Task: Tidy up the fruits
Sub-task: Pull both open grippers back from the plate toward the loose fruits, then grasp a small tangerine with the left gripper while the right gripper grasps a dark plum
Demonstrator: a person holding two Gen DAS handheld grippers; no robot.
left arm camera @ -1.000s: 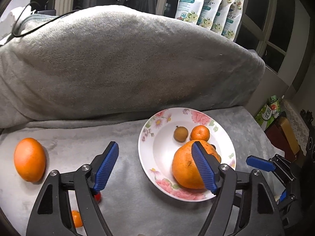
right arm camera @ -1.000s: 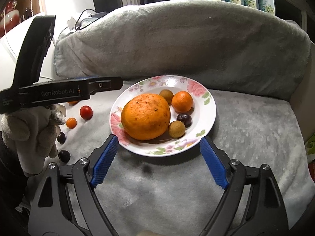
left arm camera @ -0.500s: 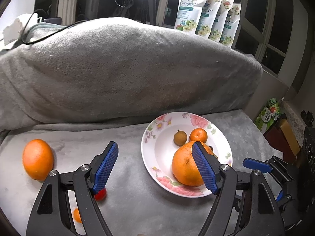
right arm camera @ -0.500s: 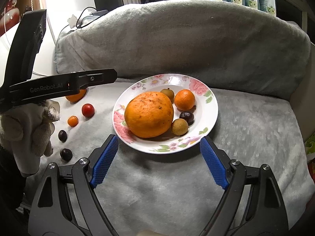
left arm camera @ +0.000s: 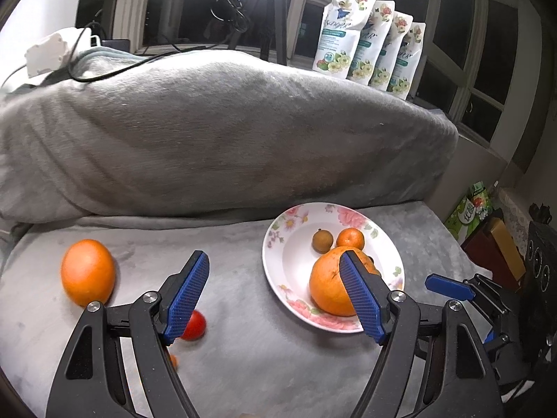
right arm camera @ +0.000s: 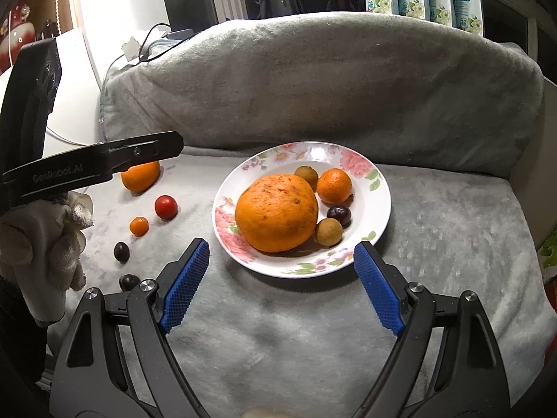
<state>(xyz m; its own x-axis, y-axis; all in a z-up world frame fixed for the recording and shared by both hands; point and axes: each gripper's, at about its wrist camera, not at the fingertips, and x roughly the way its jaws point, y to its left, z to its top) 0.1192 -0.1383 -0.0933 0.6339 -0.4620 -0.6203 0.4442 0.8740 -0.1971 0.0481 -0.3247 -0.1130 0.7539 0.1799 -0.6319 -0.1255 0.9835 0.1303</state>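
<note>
Ahead of both grippers, a grey blanket [right arm camera: 348, 313] covers the surface and a hump behind it. The floral plate [right arm camera: 377, 188] lies just beyond the right gripper [right arm camera: 282, 287], whose jaws stand wide and empty. It holds a big orange [right arm camera: 276, 212], a mandarin [right arm camera: 334, 186], two brown longans [right arm camera: 329, 231] and a dark fruit [right arm camera: 339, 214]. The left gripper [left arm camera: 275, 296], in a gloved hand [right arm camera: 45, 244], is also open and empty. Left of the plate lie an orange [left arm camera: 87, 271], a tomato [right arm camera: 166, 207], a kumquat [right arm camera: 139, 226] and two dark fruits [right arm camera: 122, 251].
</note>
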